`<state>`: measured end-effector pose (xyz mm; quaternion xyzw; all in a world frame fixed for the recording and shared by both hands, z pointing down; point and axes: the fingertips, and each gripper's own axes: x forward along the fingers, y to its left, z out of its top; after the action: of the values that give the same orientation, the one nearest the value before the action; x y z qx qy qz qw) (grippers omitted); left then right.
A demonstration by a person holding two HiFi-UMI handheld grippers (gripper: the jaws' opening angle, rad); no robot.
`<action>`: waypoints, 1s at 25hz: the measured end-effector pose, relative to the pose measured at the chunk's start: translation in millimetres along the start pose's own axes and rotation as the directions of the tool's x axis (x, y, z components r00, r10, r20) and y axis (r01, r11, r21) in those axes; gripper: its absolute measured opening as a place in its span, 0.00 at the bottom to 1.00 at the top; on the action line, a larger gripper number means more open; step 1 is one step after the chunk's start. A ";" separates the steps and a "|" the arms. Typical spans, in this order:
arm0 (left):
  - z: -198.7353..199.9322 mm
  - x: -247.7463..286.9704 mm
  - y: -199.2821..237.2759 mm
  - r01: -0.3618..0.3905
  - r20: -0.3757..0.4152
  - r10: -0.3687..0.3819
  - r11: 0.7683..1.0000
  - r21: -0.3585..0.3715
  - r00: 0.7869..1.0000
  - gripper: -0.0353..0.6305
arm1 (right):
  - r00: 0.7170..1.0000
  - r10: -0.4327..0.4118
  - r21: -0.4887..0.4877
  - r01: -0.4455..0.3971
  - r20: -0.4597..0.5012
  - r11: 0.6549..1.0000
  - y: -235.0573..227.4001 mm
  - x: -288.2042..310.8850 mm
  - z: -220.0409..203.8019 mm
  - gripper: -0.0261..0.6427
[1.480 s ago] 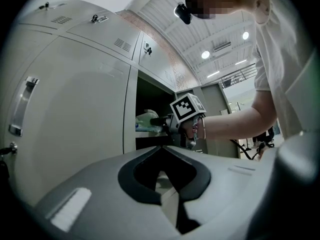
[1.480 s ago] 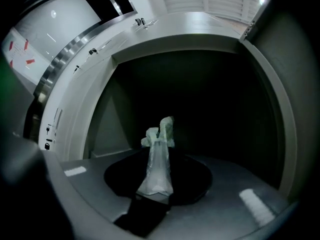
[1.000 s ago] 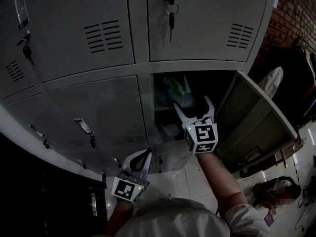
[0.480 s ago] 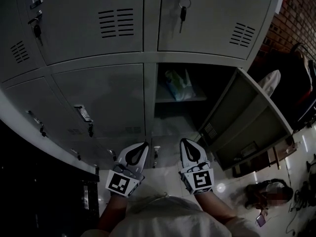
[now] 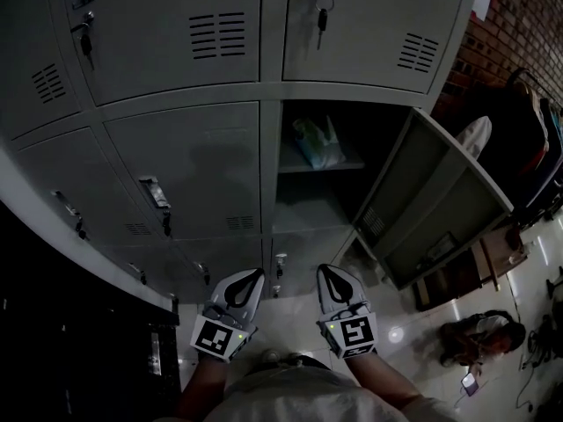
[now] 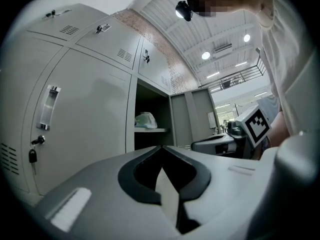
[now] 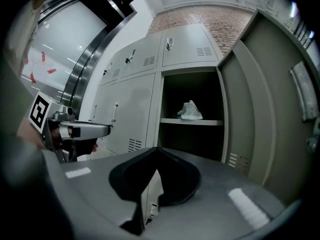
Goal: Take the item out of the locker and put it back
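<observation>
One item (image 5: pixel 318 142), a pale crumpled bag, lying on the single shelf (image 5: pixel 350 166) inside the one open locker (image 5: pixel 380 130), well ahead of and above both sets of jaws, touched by neither. Two grippers, held near the body and pointing at the cabinet. Left gripper (image 5: pixel 255 276): jaws pressed together, nothing between them. Right gripper (image 5: pixel 325 272): likewise closed tip to tip and empty, the item visible straight beyond its jaws, up on the shelf. One door (image 5: pixel 440 205) standing wide, off to the right of the right jaws. Two sets of keys (image 5: pixel 320 11) hanging in locks of the upper row, high above the jaws; other doors closed. Step in hand, as judged: either the pause ahead of the take-out or the rest after the put-back, not separable from this layout alone. Next move, if the take-out: right jaws spread first, then carried forward and up to shelf level, clear of the door edge, and closed on the bunched top of the bag. Soft thin material, likely to sag, so a high grip advised.
</observation>
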<state>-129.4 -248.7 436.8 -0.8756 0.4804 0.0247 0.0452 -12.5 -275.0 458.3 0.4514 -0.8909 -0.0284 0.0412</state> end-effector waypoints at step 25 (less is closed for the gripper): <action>19.4 -135.6 -228.6 -0.085 -0.028 0.086 0.996 0.020 0.996 0.05 | 0.995 0.100 0.013 -0.101 0.009 0.995 34.4 -243.7 -2.9 0.03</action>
<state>-9.4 -10.8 441.8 -0.8540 0.5182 0.0092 0.0455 103.8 -58.2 452.6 0.4062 -0.9128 -0.0221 0.0355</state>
